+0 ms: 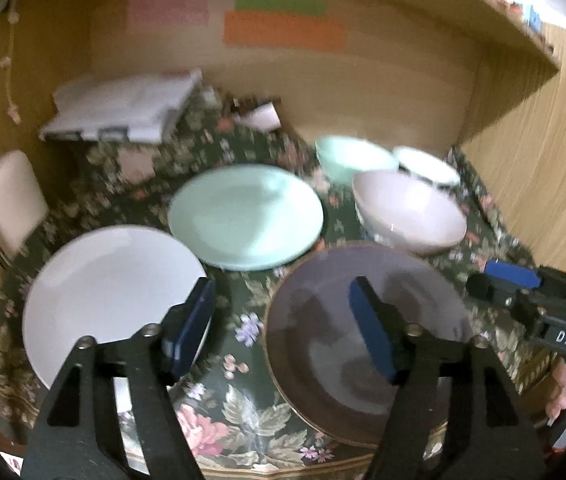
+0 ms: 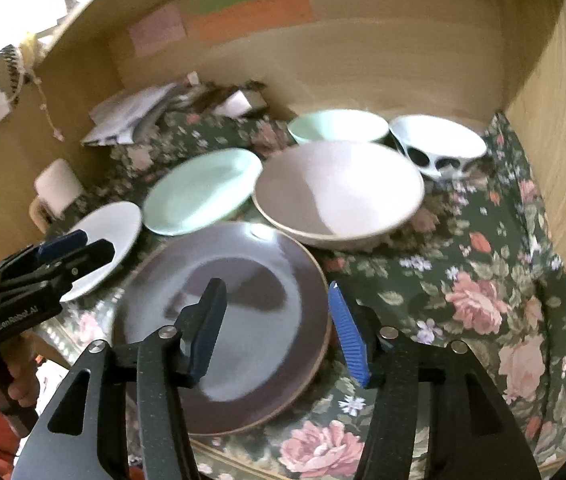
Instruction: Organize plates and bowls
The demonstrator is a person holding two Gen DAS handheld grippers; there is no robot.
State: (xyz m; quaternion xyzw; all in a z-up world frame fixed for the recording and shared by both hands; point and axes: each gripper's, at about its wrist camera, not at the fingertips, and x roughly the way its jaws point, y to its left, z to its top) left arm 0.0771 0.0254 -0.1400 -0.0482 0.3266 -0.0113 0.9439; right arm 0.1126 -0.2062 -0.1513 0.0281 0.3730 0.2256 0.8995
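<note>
Left gripper: I see its jaws apart, nothing between them, above the gap between white plate and brown plate.
Right gripper: jaws parted, empty, over the brown plate's right rim.
Writing: "DAS" on the right gripper, left view; "GenRobot.AI" on the left gripper, right view.
Plates, three: white, mint plate, brown, toward the desk's front edge.
Bowls, three: pink bowl, mint bowl, spotted bowl, toward the back right corner; spots show only in the right view.
</note>
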